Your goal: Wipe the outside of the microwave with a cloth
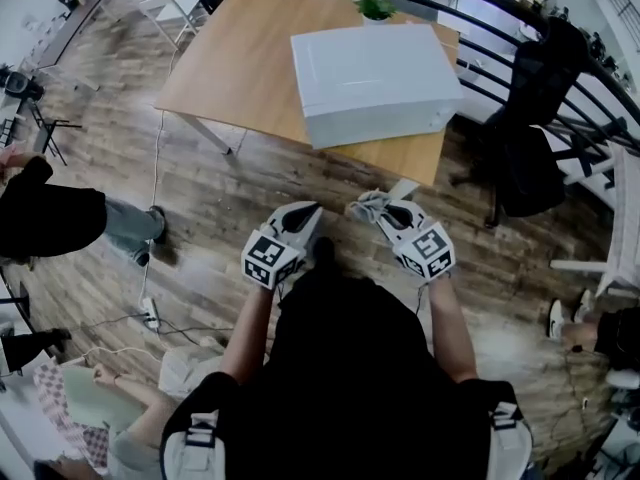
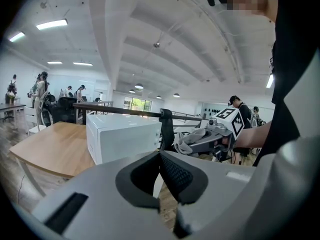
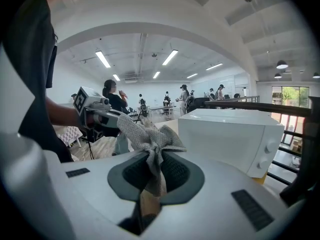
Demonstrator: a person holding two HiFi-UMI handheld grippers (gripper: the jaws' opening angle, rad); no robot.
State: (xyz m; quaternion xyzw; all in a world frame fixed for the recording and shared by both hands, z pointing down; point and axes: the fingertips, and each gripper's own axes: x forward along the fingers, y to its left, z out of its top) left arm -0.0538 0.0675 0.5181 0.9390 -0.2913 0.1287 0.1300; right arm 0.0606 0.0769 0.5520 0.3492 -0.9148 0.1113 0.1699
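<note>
- The microwave (image 1: 375,80) is a plain white box with smooth, faintly glossy walls and squared edges. It sits in the upper middle of the head view, at the near right corner of a pale wooden table (image 1: 235,63) with a flat matte top.
- Two small round knobs (image 3: 270,146) show on its front face, at the right of the right gripper view.
- A small green plant (image 1: 376,8) stands behind the microwave, at the top of the head view.
- The floor (image 1: 220,193) is dark, worn wooden planks, and a black metal railing (image 1: 500,28) curves across the upper right.
- The cloth (image 3: 150,136) is grey, with a coarse waffle-like weave. It is bunched into soft folds above the jaw tips, and a narrow tail hangs down between the pads.
- The right gripper (image 3: 152,160) has a light grey plastic shell with dark ribbed pads, and its jaws are clamped on the cloth.
- The left gripper (image 2: 160,156) has the same build. Its jaws are closed tip to tip with nothing between them.
- In the head view both grippers sit side by side at the centre of the frame, with the cloth at the right one's tip.
- The microwave lies above them in the frame, well apart from both, with a strip of floor and the table edge between.
- In the right gripper view the microwave fills the right half, beyond the cloth and not touching it.
</note>
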